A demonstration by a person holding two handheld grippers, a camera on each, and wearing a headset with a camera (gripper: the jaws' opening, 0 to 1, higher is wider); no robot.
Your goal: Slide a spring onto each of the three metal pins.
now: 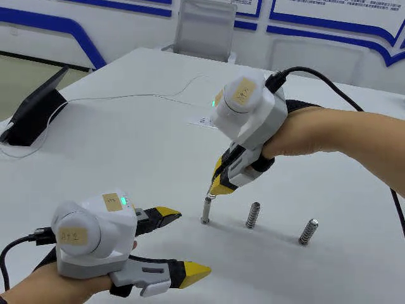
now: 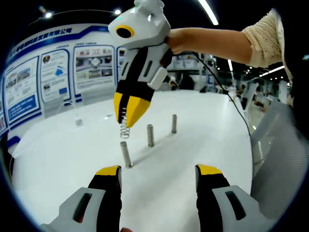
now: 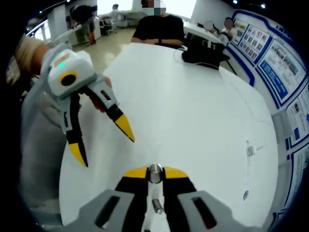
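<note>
Three metal pins stand in a row on the white table (image 1: pixel 126 145). The left pin (image 1: pixel 206 210) (image 2: pixel 126 153) is bare. The middle pin (image 1: pixel 253 215) (image 2: pixel 150 135) and the right pin (image 1: pixel 308 231) (image 2: pixel 174 123) each carry a spring. My right gripper (image 1: pixel 218 189) (image 2: pixel 128 113) (image 3: pixel 155 173) points down, shut on a thin spring (image 1: pixel 211 194) (image 2: pixel 124 126) (image 3: pixel 155 169) that hangs just above the bare pin's top. My left gripper (image 1: pixel 182 244) (image 2: pixel 158 170) (image 3: pixel 105 147) is open and holds nothing. It sits low to the left of the pins.
A black tablet stand (image 1: pixel 35 107) with a white cable lies at the table's far left. A small paper label (image 1: pixel 202 120) lies behind the right gripper. A grey chair (image 1: pixel 205 28) stands past the far edge. A black cable (image 1: pixel 329 82) trails from the right gripper.
</note>
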